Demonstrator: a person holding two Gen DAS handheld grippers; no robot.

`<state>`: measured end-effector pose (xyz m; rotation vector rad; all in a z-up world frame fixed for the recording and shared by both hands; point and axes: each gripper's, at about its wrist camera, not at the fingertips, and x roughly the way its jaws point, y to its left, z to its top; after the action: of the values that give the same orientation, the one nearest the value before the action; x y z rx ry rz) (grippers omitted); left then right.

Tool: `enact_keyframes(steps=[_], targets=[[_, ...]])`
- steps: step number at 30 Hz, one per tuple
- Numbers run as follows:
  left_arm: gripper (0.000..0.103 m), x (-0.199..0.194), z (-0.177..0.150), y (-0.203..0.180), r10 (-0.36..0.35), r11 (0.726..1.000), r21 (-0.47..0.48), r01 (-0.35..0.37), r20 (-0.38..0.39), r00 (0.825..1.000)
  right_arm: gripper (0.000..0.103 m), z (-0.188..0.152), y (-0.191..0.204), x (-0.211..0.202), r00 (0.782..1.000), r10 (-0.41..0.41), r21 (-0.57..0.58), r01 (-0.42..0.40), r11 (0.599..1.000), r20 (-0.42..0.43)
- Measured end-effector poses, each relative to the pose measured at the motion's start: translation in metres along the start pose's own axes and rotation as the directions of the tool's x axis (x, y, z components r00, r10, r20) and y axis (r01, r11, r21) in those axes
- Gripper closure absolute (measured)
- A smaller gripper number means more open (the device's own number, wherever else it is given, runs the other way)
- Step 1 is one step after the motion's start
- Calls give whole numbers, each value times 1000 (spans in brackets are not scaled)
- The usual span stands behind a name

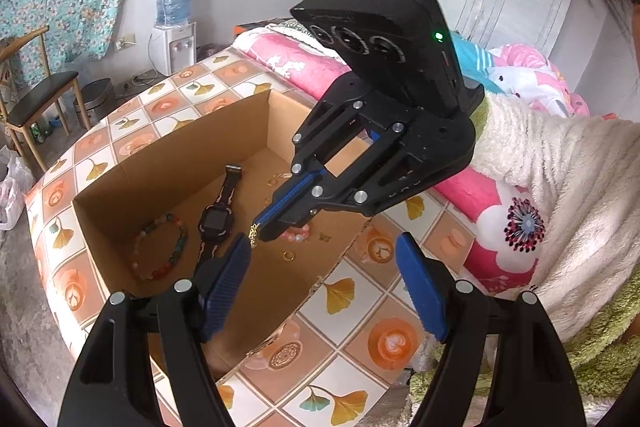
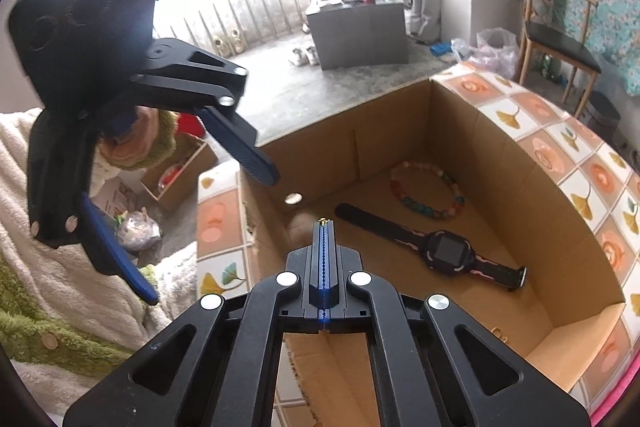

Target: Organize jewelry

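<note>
An open cardboard box [image 1: 132, 179] [image 2: 516, 183] stands on the tiled tablecloth. Over the box, my right gripper [image 1: 261, 223] [image 2: 323, 229] is shut on a small gold jewellery piece [image 1: 253, 235] [image 2: 323, 220] that dangles from its tips. On the box floor lie a multicoloured bead bracelet [image 1: 160, 251] [image 2: 428, 191], a dark smartwatch [image 1: 216, 221] [image 2: 444, 251], a pink bead bracelet [image 1: 296, 235] and a gold ring [image 1: 288, 256]. My left gripper [image 1: 323, 242] [image 2: 209, 235] hangs open at the box's near edge with nothing between its fingers.
The table [image 1: 344, 339] carries an orange and white tile-pattern cloth. A bed with pink bedding [image 1: 304, 67] lies behind it. The person's fluffy white sleeve [image 1: 560, 179] fills the right side. A chair [image 1: 36, 99] and a water dispenser [image 1: 175, 35] stand by the wall.
</note>
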<state>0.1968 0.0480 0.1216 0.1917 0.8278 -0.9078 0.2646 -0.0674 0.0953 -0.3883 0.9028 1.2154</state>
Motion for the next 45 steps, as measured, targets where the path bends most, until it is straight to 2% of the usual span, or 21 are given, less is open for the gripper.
enact_keyframes(steps=[3, 4, 5, 11, 13, 15, 17, 19, 22, 24, 25, 27, 29, 31, 33, 35, 37, 41, 42, 45], targets=[[30, 1, -4, 1, 8, 1000, -9, -8, -5, 1000, 95, 4, -9, 10, 999, -10, 45, 12, 999, -45], [30, 1, -6, 2, 14, 1000, -11, -14, -5, 1000, 86, 5, -14, 13, 998, -2, 66, 5, 998, -55], [30, 1, -7, 2, 16, 1000, -12, -16, -6, 1000, 81, 6, -17, 14, 998, 4, 82, 1, 997, -59], [30, -3, -18, 6, 19, 999, -47, -19, 8, 1000, 81, 5, -28, 10, 999, 6, 160, 2, 987, -50], [30, -6, -21, 7, 33, 997, -67, -32, 19, 999, 79, 3, -29, 0, 1000, -15, 196, 19, 980, -20], [30, -8, -23, 4, 51, 996, -76, -49, 36, 998, 71, 0, -28, -12, 999, -39, 233, 34, 972, 15], [30, -12, -26, 0, 76, 994, -89, -70, 57, 996, 58, -6, -24, -32, 993, -92, 282, 68, 957, 72], [27, -18, -30, -6, 100, 990, -109, -90, 92, 991, 51, -15, -15, -53, 979, -159, 317, 113, 942, 123], [22, -26, -36, -17, 147, 982, -136, -128, 135, 980, 36, -37, 7, -88, 933, -287, 394, 185, 900, 216], [17, -30, -41, -27, 182, 975, -157, -157, 165, 969, 30, -57, 26, -107, 887, -376, 447, 232, 864, 267], [15, -32, -44, -30, 192, 972, -171, -162, 177, 965, 24, -71, 38, -115, 859, -427, 484, 257, 836, 282], [10, -33, -51, -38, 225, 960, -210, -184, 195, 955, 20, -90, 54, -122, 815, -505, 543, 297, 785, 285], [7, -32, -57, -44, 258, 949, -235, -209, 201, 945, 15, -108, 66, -123, 786, -560, 593, 327, 736, 262], [6, -29, -63, -48, 278, 939, -262, -221, 206, 938, 15, -124, 74, -116, 759, -627, 665, 377, 644, 176], [6, -24, -68, -52, 327, 921, -287, -263, 202, 923, 15, -136, 75, -110, 745, -657, 703, 406, 585, 117], [6, -20, -72, -52, 383, 897, -311, -314, 192, 903, 13, -146, 77, -106, 719, -693, 730, 446, 517, 51], [5, -14, -75, -52, 444, 866, -336, -370, 174, 879, 13, -151, 78, -101, 672, -741, 740, 508, 440, -21], [5, -9, -78, -49, 531, 809, -378, -450, 145, 835, 8, -158, 85, -101, 643, -765, 751, 528, 395, -50], [5, -9, -79, -49, 577, 776, -395, -492, 126, 807, 8, -157, 86, -99, 632, -773, 751, 537, 384, -56], [5, -9, -78, -48, 655, 707, -420, -570, 84, 751, 8, -149, 90, -91, 610, -790, 734, 561, 384, -53]])
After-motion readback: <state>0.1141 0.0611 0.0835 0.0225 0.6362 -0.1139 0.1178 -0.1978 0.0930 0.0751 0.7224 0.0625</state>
